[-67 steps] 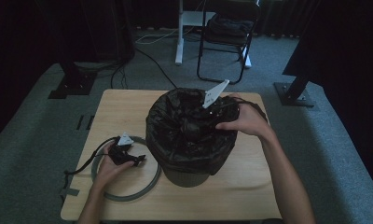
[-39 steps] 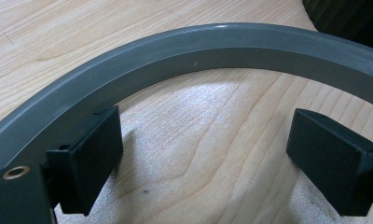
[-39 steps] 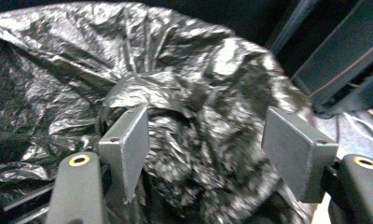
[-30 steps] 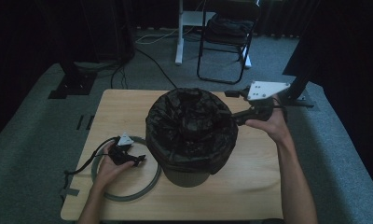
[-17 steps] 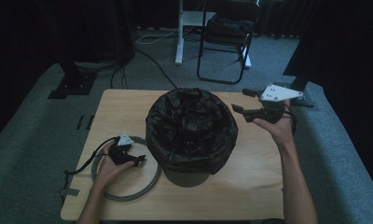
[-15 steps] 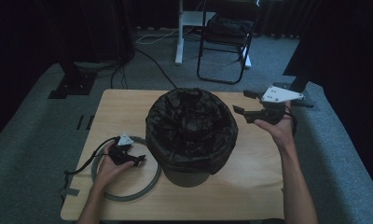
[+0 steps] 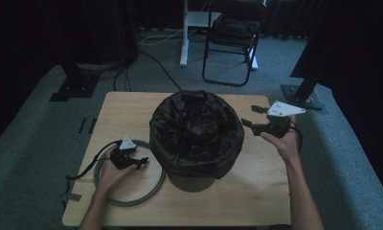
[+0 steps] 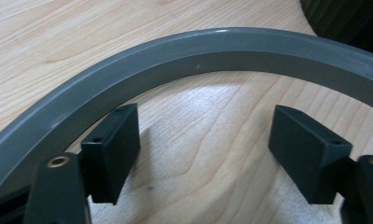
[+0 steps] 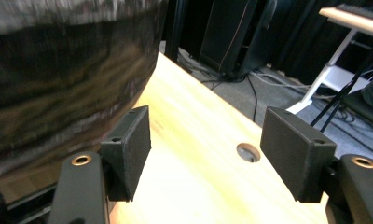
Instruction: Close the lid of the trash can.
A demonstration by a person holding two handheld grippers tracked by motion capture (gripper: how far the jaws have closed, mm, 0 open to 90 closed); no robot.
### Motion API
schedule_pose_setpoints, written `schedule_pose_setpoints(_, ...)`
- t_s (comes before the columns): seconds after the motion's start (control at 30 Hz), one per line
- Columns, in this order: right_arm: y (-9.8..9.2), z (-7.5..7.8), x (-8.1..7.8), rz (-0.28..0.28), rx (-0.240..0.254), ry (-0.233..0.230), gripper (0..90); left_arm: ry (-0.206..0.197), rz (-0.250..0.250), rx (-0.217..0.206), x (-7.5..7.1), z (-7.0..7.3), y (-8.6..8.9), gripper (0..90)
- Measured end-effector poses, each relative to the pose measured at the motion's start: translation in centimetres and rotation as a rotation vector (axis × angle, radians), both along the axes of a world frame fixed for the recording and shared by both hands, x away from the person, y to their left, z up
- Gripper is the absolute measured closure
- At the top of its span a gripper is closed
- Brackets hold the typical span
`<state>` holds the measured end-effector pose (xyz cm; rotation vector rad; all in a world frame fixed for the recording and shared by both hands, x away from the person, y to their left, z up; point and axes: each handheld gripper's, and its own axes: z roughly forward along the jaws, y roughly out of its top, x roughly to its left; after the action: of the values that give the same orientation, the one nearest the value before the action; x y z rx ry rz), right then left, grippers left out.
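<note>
- High view: the pale wooden rectangular table [image 7: 132, 108] carries a round dark bin lined with a black crinkled plastic bag [image 7: 197, 134] at its middle, reaching close to the far edge and leaving a bare strip along the near edge.
- High view: a grey plastic ring [image 7: 132, 199] lies flat at the near-left part of the table, its right arc running up against the foot of the bin; bare wood lies to its left and beyond it.
- High view: the left gripper [image 7: 140, 163] sits low inside the ring, near its far arc, held in the left hand [image 7: 110, 172]; the right gripper [image 7: 249, 117] hangs in the right hand [image 7: 283, 141] above the right side of the table, just beside the bag's rim and apart from it, with open table under and behind it.
- Left gripper view: its jaws have just been closing yet stand apart, with bare wood between them; the left pad lies against the inner side of the grey ring [image 8: 198, 49], the other stands clear, and nothing is clamped.
- Right gripper view: the jaws stand wide and released, empty, over wood with a small round hole [image 9: 248, 151]; the bagged bin [image 9: 68, 70], blurred, rises just left of the left pad, and whether it touches I cannot tell.
</note>
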<state>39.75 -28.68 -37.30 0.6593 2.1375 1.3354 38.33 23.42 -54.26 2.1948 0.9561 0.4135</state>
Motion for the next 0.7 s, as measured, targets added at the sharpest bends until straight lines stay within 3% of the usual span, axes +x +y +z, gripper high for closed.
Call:
schedule_pose_setpoints(0.2,0.5,-2.4,0.2,0.012,-0.045,0.062,32.9,-0.032,0.035,0.009,-0.1,1.0,0.7,25.9)
schedule_pose_setpoints(0.3,0.9,-3.8,0.3,0.015,-0.066,0.094,32.9,-0.042,0.051,0.006,-0.1,1.8,1.5,32.9)
schedule_pose_setpoints(0.47,0.5,-5.8,0.4,0.006,-0.047,0.134,32.9,-0.058,0.111,0.023,0.0,2.7,3.0,36.5)
schedule_pose_setpoints(0.7,-0.2,-8.3,0.2,-0.011,-0.039,0.193,32.8,-0.055,0.212,0.049,0.3,2.7,4.9,36.6)
